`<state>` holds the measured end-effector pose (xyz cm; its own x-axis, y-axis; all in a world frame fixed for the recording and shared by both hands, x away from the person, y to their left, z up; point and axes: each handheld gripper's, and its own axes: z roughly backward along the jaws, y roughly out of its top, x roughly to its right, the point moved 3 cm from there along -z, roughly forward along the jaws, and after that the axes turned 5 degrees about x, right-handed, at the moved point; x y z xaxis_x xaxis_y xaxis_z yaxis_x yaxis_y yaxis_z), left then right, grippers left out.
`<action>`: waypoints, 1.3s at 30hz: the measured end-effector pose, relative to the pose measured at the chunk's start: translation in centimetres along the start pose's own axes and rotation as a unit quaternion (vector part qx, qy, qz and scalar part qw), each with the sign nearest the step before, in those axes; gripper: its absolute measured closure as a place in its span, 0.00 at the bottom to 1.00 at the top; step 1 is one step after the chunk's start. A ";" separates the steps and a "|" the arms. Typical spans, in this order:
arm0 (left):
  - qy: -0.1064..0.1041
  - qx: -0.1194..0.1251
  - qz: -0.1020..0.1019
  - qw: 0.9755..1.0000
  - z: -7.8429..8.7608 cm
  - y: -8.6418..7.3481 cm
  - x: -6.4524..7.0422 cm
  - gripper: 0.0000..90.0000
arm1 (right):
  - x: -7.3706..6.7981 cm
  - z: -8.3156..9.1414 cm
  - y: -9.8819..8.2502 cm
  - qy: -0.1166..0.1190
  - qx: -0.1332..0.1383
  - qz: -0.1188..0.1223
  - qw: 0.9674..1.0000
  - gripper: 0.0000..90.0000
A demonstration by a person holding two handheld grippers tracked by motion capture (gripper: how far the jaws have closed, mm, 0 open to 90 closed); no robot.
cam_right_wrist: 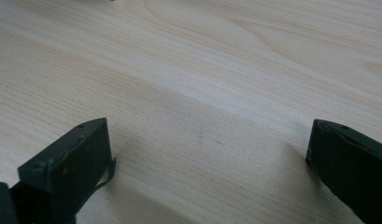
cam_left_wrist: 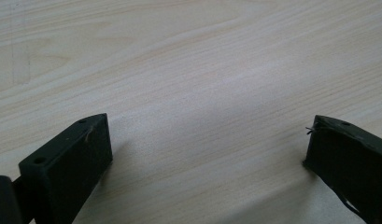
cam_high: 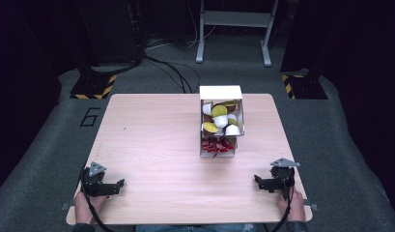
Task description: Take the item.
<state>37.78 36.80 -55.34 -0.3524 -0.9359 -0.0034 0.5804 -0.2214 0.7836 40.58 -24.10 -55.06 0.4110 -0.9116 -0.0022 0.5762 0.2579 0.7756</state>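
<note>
Dark floor surrounds the table [cam_high: 151, 145]. Left gripper [cam_high: 115, 186] and right gripper [cam_high: 260, 182], wide open and empty, rest at the bottom corners; box [cam_high: 220, 93] sits upper centre. Likely start: reach next.

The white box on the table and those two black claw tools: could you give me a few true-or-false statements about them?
1. The white box has two tiers. True.
2. Red items lie in its upper tier. False: they lie in the lower one; white and yellow cups fill the upper.
3. The left gripper grips a cup. False: its jaws are open over bare table.
4. The right gripper is open. True.
</note>
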 end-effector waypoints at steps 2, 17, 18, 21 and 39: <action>0.000 -0.001 0.000 1.000 0.0 0.0 0.0 0.00 | 0.0 0.0 0.0 0.000 0.000 0.000 1.000 0.00; 0.004 -0.008 0.013 1.000 0.2 0.3 0.0 0.01 | 0.0 0.0 0.0 -0.004 0.000 0.000 1.000 0.00; 0.003 -0.008 0.012 1.000 0.4 0.7 0.0 0.02 | 0.0 0.0 0.0 -0.004 0.000 0.000 1.000 0.00; 0.005 -0.002 0.007 1.000 0.7 1.1 -0.1 0.02 | 0.0 -0.1 0.0 -0.004 0.000 0.000 1.000 0.00; -0.023 0.018 -0.029 0.999 2.1 6.3 1.9 0.01 | 0.0 -0.1 0.0 -0.004 0.000 0.000 1.000 0.00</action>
<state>39.19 34.22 -49.10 -0.4185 -0.9080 -0.0207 0.5315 -0.2634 0.8051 40.63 -24.09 -55.09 0.4051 -0.9143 0.0020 0.5759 0.2568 0.7761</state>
